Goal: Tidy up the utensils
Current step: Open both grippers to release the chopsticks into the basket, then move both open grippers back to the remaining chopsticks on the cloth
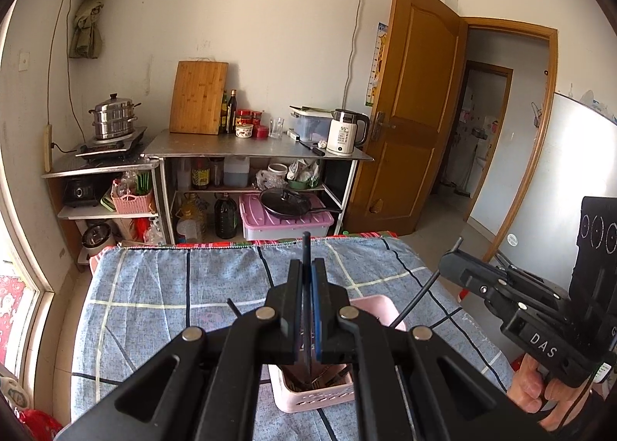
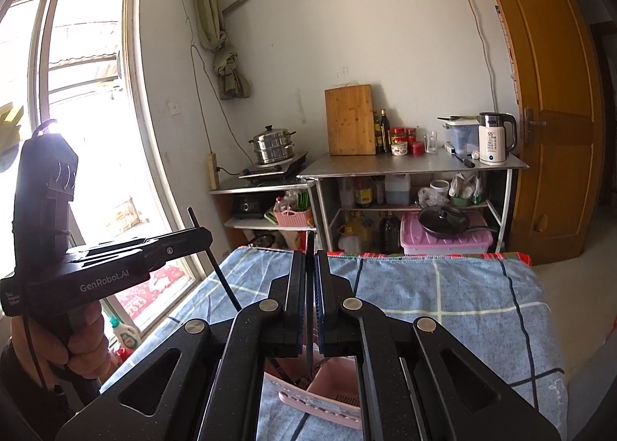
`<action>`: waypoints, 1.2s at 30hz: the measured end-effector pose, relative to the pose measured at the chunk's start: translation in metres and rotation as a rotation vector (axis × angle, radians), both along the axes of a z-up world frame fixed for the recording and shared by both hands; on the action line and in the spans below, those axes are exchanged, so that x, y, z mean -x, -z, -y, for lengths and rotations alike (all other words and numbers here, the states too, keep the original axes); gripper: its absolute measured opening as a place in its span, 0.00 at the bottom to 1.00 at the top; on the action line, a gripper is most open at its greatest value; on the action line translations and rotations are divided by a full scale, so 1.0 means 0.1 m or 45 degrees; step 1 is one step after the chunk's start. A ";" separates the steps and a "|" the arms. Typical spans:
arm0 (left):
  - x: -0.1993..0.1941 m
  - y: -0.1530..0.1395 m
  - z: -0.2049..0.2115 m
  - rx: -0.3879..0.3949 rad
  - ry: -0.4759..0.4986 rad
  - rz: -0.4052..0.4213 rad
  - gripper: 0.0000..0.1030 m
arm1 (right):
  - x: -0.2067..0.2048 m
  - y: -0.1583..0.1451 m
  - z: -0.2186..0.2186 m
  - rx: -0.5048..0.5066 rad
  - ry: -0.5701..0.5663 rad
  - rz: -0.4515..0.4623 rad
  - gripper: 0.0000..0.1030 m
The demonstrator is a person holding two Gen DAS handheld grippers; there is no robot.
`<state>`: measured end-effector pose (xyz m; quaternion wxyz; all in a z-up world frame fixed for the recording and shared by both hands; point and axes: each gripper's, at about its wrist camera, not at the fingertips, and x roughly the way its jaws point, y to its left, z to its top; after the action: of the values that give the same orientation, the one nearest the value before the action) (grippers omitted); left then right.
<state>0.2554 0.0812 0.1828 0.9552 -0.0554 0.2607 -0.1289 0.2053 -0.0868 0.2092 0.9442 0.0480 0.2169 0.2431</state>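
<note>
Holding one dark chopstick (image 1: 306,248) apiece, the left gripper (image 1: 307,279) and right gripper (image 2: 309,271) are clamped tight over the pink basket (image 1: 308,398) — utensils already stand inside; these two aren't dropped in yet.

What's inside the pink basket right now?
The pink basket on the blue checked cloth holds some dark thin utensils standing in it. How many and what kind is hidden by the left claw in front.
</note>
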 end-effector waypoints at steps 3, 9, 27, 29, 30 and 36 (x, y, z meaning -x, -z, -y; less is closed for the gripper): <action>-0.04 0.16 0.00 0.001 -0.005 -0.048 0.05 | -0.04 0.14 -0.01 0.017 0.002 -0.042 0.04; -0.12 0.43 -0.05 0.010 -0.009 -0.148 0.05 | -0.10 0.39 -0.04 0.069 -0.003 -0.125 0.04; 0.38 0.34 -0.20 0.060 -0.059 -0.033 0.36 | 0.27 0.27 0.17 0.122 0.011 -0.059 0.27; 0.49 0.34 -0.20 0.072 -0.055 -0.022 0.36 | 0.37 0.24 0.21 0.121 0.012 -0.037 0.28; 0.54 0.34 -0.19 0.076 -0.054 -0.017 0.36 | 0.42 0.22 0.23 0.119 0.010 -0.029 0.28; 0.92 0.44 -0.11 0.084 -0.038 0.012 0.36 | 0.75 0.24 0.41 0.107 0.013 0.007 0.28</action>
<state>0.1629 0.0921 0.1389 0.9558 -0.0902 0.2509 -0.1236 0.1299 -0.1282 0.1849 0.9473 0.0085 0.2240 0.2289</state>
